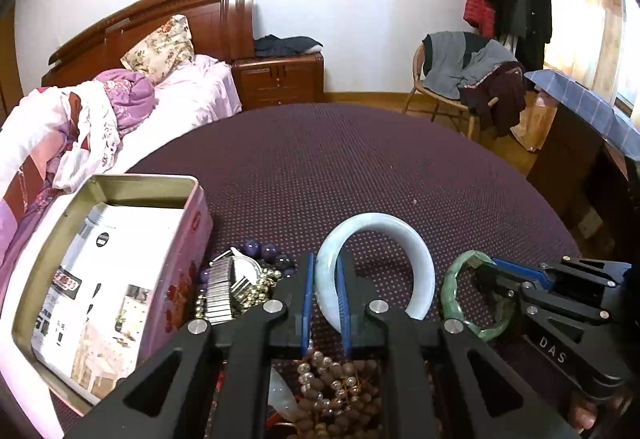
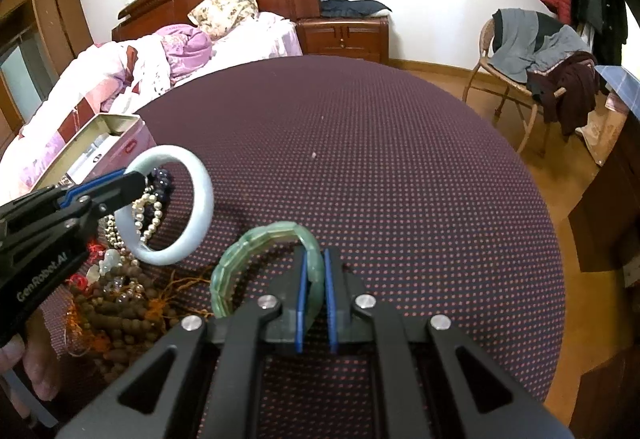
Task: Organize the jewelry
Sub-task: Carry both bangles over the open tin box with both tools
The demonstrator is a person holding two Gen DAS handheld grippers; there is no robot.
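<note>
My left gripper [image 1: 326,271] is shut on a pale blue-white bangle [image 1: 396,239], which it holds lifted above the jewelry heap; the right wrist view shows the same bangle [image 2: 200,207] held up at the left by the left gripper [image 2: 134,181]. My right gripper [image 2: 315,271] is shut on a green segmented bracelet [image 2: 248,243], seen also as the green bracelet [image 1: 450,291] beside the right gripper [image 1: 482,265]. A heap of jewelry [image 1: 336,387] with brown beads, pearls, purple beads [image 1: 260,249] and a metal watch band [image 1: 222,293] lies on the table under the left gripper.
An open pink tin box [image 1: 120,183] with printed paper inside stands at the table's left. The round table [image 2: 380,159] has a dark dotted cloth. Beyond it are a bed [image 2: 180,51], a nightstand [image 2: 344,35] and a chair [image 2: 520,51] with clothes.
</note>
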